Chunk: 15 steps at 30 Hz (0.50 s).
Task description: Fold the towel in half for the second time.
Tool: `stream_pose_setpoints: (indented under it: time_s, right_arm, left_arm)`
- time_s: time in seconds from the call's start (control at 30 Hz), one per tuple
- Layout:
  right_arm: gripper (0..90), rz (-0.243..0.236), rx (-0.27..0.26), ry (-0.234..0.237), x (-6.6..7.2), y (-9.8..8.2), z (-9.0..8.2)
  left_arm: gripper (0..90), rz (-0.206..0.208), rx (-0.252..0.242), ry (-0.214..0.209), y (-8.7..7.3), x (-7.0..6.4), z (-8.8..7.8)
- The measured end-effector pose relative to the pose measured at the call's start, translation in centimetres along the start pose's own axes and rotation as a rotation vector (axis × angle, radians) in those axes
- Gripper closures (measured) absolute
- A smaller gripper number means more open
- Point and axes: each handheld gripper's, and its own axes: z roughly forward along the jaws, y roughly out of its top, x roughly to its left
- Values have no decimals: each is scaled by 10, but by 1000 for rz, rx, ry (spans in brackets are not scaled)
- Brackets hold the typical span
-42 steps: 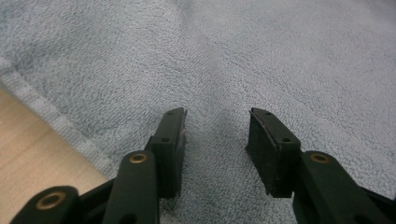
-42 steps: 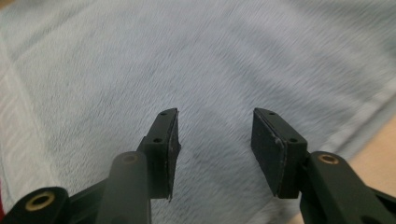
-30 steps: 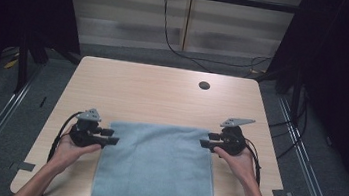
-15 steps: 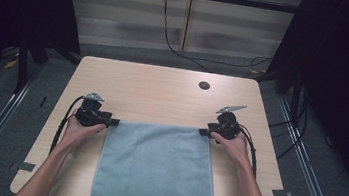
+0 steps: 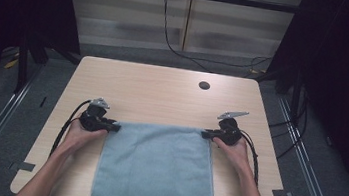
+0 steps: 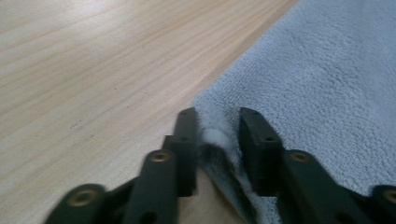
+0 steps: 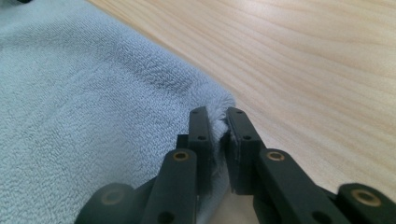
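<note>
Light blue towel [image 5: 156,169] spread flat on the wooden table [image 5: 163,94], in the lower centre of the high view, its near end hanging over the table's bottom edge and its far edge running level across the middle of the frame. Woven border band visible along the near end at the bottom of the frame.

Left gripper [image 5: 112,126] at the towel's far left corner, left of centre in the high view, held in the left hand [image 5: 80,134]. In the left gripper view, left gripper [image 6: 217,140] with jaws narrowed, having just been closing, the towel's corner [image 6: 327,84] bunched up between them; pad on the right against the cloth, a small gap apparent at the pad on the left, so a firm pinch hard to confirm.

Right gripper [image 5: 204,133] at the towel's far right corner, right of centre in the high view, held in the right hand [image 5: 231,153]. In the right gripper view, right gripper [image 7: 218,135] with jaws also just closing, now nearly together, clamped on the towel's corner [image 7: 93,107], cloth squeezed into a thin fold between the pads.

Small dark round hole [image 5: 204,85] in the tabletop, upper right of the table, well apart from the towel. Black cables [image 5: 183,49] trailing across the floor beyond the table's far edge.
</note>
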Motion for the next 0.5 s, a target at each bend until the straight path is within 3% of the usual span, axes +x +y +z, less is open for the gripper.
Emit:
stream_pose_setpoints:
  time_s: [0.1,0.5]
  right_arm:
    - [840,6,-18,1,1,1,-3]
    - [848,9,-82,-8,11,13,-20]
  left_arm:
    - [812,-5,-12,-19,0,0,-2]
    - [829,-26,-105,-56,11,-3,-23]
